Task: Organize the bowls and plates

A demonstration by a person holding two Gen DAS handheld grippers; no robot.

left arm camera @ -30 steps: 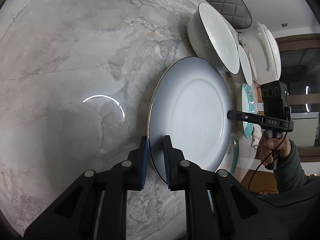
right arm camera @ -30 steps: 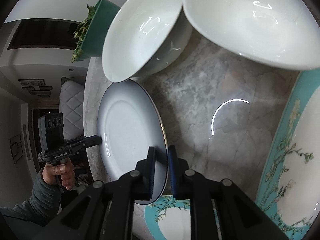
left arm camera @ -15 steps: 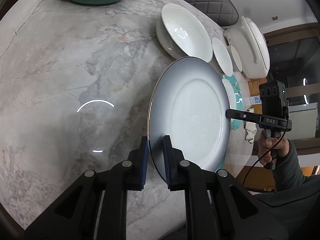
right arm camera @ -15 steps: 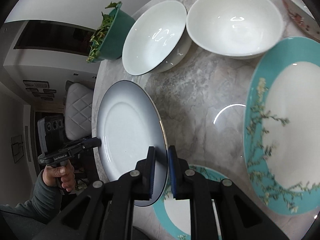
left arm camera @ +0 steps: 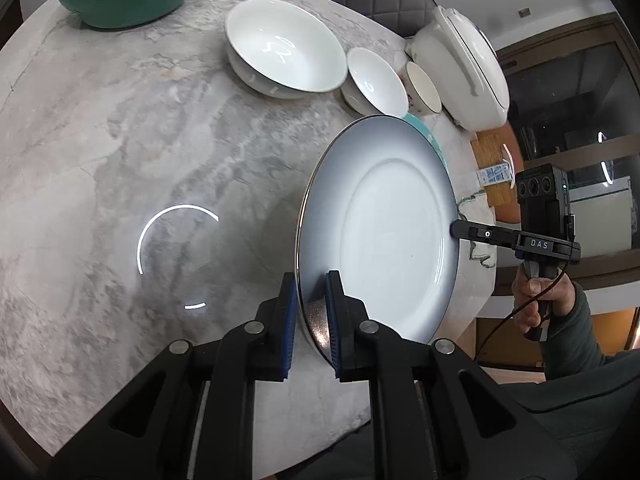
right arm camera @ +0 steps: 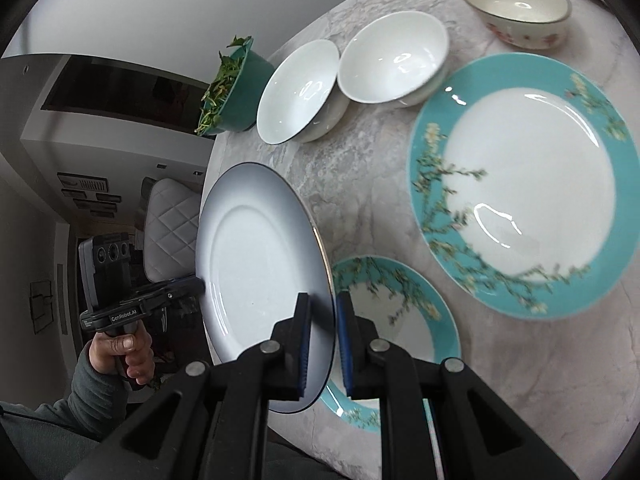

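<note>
Mid-carry, nothing stacked yet. Bottom centre of the left view: left gripper [left arm camera: 312,312] clamped on the near rim of the grey plate [left arm camera: 380,232]; right gripper [right arm camera: 322,340] pinching the opposite rim, bottom centre of its own view. Plate held tilted, clear of the table [left arm camera: 100,140]. Just beyond, lower centre of the right view: small teal plate [right arm camera: 400,300]; at right, big teal plate [right arm camera: 520,176]. Farther, upper centre: two white bowls [right arm camera: 300,88], unstacked. Likely next: plates into one pile, then bowls.
</note>
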